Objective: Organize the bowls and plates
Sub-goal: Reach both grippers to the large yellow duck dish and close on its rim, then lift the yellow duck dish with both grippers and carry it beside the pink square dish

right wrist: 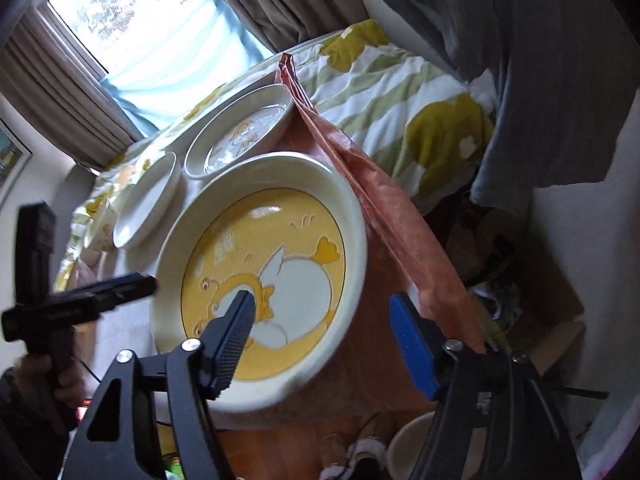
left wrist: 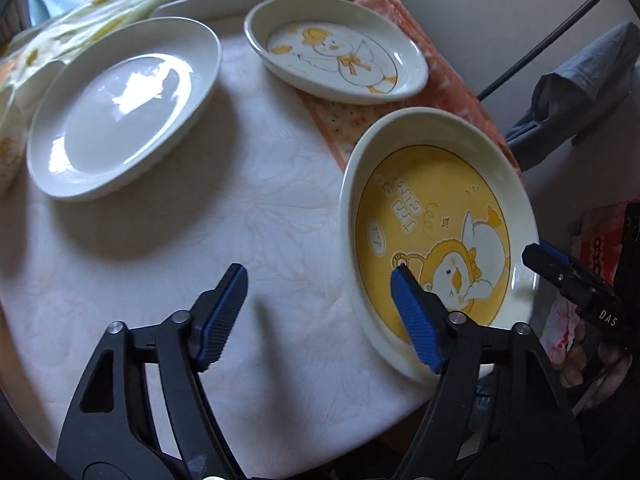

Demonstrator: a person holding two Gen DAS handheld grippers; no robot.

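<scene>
A: Yellow duck plate (right wrist: pixel 264 280) sits at the surface's (left wrist: pixel 180 260) edge, rim between the right gripper's (right wrist: pixel 324 340) parted fingers.

B: Left gripper (left wrist: pixel 320 320) gapes idle. A shallow pinch could tip it off.

Daylight from window (right wrist: pixel 132 12), upper left of right wrist view, blown out. Glare on white plate (left wrist: pixel 120 108), upper left of left wrist view; soft shadows below it. Fisheye bending + dark vignette at edges. Slight motion blur, lower left of right view.
</scene>
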